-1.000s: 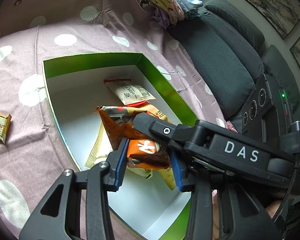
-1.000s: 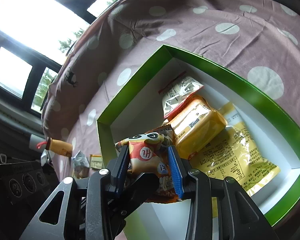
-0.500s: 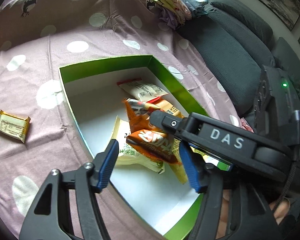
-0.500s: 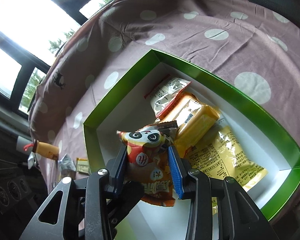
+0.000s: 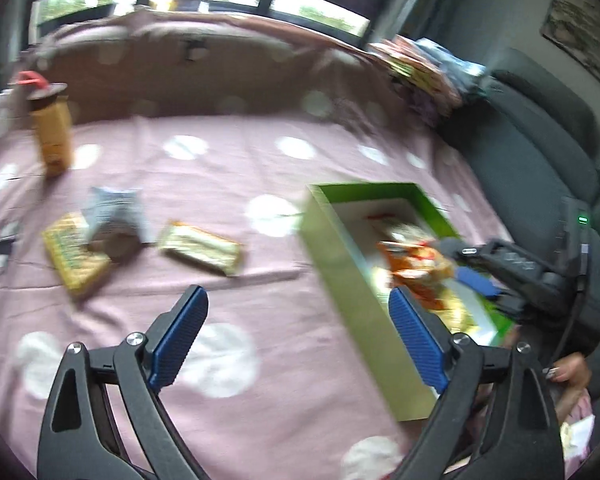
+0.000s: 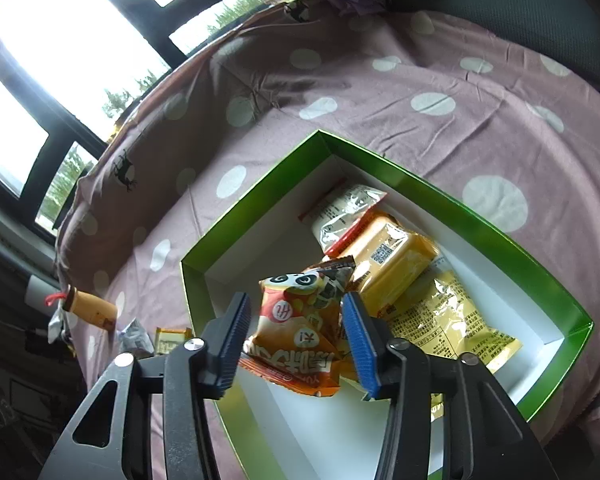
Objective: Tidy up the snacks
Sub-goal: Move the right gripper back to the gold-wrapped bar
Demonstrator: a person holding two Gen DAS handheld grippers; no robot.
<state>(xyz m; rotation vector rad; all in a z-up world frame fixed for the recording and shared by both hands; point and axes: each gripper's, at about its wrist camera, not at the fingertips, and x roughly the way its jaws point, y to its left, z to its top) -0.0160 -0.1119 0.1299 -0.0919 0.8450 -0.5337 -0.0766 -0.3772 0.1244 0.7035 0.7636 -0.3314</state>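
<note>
A green box (image 6: 452,200) with a white floor holds several snack packs: a silver pack (image 6: 344,212), a yellow pack (image 6: 392,260), a pale yellow bag (image 6: 448,320) and an orange panda pack (image 6: 296,336). My right gripper (image 6: 296,336) is open over the box, its jaws on either side of the panda pack, which lies loose on the others. My left gripper (image 5: 296,336) is open and empty above the cloth, left of the box (image 5: 352,280). A gold bar (image 5: 200,246), a yellow wafer pack (image 5: 74,256) and a silver wrapper (image 5: 114,212) lie on the cloth.
The surface is a pink polka-dot cloth (image 5: 220,160). A yellow bottle with a red loop (image 5: 50,128) stands at the far left. A dark sofa (image 5: 540,152) runs along the right, with folded fabrics (image 5: 424,64) at the back. Windows are behind.
My right gripper opened and let go of the panda pack into the box. My left gripper, open after dropping its orange pack, swung left away from the box toward the loose snacks.
</note>
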